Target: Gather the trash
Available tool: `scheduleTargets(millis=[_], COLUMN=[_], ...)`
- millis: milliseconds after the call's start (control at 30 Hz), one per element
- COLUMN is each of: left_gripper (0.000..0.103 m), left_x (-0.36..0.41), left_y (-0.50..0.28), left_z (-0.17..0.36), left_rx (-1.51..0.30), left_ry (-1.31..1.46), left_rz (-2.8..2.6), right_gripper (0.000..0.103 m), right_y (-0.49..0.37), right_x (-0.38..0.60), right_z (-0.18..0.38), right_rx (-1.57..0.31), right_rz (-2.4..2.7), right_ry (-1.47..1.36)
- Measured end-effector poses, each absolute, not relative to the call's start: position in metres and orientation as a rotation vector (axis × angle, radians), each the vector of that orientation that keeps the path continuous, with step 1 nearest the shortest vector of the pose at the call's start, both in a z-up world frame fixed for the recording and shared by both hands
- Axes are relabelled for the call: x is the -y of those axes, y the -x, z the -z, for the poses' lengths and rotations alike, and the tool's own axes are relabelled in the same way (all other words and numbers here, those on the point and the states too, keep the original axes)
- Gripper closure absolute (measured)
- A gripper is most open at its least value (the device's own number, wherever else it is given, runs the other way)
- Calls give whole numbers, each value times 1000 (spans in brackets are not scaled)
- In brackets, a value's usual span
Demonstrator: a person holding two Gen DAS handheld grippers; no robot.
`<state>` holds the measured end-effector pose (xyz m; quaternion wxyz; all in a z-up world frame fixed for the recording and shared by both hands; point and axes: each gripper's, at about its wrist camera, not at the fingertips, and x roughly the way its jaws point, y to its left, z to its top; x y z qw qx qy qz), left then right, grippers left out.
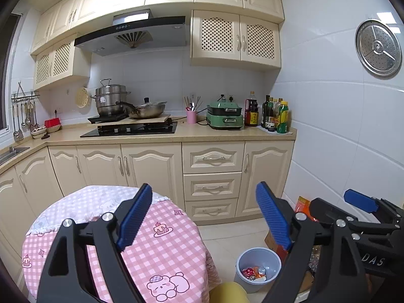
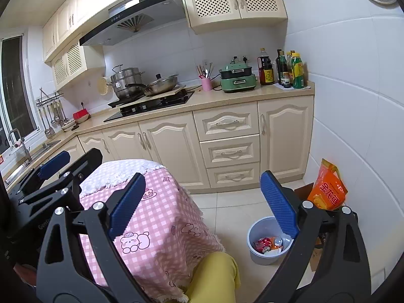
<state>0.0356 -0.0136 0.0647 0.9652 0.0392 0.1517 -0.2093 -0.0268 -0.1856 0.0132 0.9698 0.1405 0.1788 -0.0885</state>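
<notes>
Below both released, empty claws [image 1: 204, 217] [image 2: 203, 204], the trash [image 2: 269, 243] lies in the bin [image 2: 255, 252].

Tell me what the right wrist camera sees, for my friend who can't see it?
The open, empty right gripper hangs over a pink checked tablecloth, beside a grey bin holding trash on the floor. Behind are cream kitchen cabinets.

green cooker [image 1: 225, 118] beside bottles [image 1: 275, 116]
</notes>
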Motion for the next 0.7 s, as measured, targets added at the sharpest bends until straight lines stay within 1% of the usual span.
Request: scheduleTargets(millis=[167, 700], left_gripper=[18, 17], left_x=[12, 16], left_y=[-34, -29], left_z=[-63, -61], left_rx=[-301, -295], left_ry=[-75, -89], left_rz=[418, 418], right_gripper=[12, 12], right_y=[26, 28], right_x=[187, 191], right_z=[-12, -10], right_rx=[-368, -366], right_rz=[177, 168], right_ry=[-289, -301])
